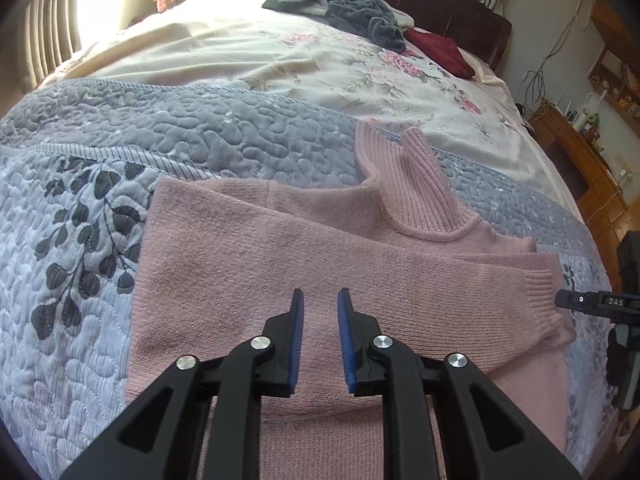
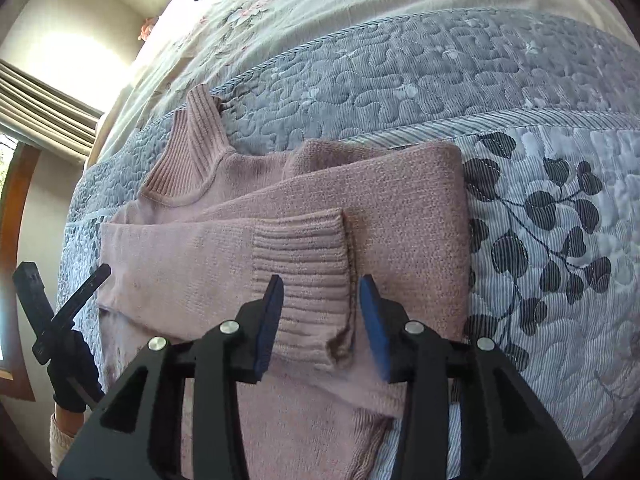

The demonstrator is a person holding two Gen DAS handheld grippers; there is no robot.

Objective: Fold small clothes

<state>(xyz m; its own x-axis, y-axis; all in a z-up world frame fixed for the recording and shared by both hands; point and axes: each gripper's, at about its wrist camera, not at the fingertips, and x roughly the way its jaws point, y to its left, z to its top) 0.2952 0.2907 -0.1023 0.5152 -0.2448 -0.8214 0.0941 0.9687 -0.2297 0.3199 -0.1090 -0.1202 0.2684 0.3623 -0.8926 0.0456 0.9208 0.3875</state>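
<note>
A pink knitted sweater (image 1: pixel 280 248) lies flat on the grey quilted bedspread (image 1: pixel 80 240) of a bed, partly folded: both sleeves are laid across the chest, and the ribbed turtleneck collar (image 1: pixel 404 168) points toward the far side of the bed. The left gripper (image 1: pixel 321 300) hangs over the middle of the sweater, its blue-padded jaws parted with nothing between them. The right gripper (image 2: pixel 322 284) is released as well, its jaws standing on either side of the ribbed cuff (image 2: pixel 304 264) of the upper sleeve without closing on it; whether the pads touch the knit cannot be told. In the right wrist view the left gripper shows at the left edge, held by a hand in a black glove (image 2: pixel 74 372) with a cream sleeve below it. Beyond the bedspread a pale floral sheet (image 1: pixel 340 72) covers the rest of the bed, with a grey crumpled cloth (image 1: pixel 348 8) and a dark red cloth (image 1: pixel 440 50) near the dark headboard (image 1: pixel 472 16)
</note>
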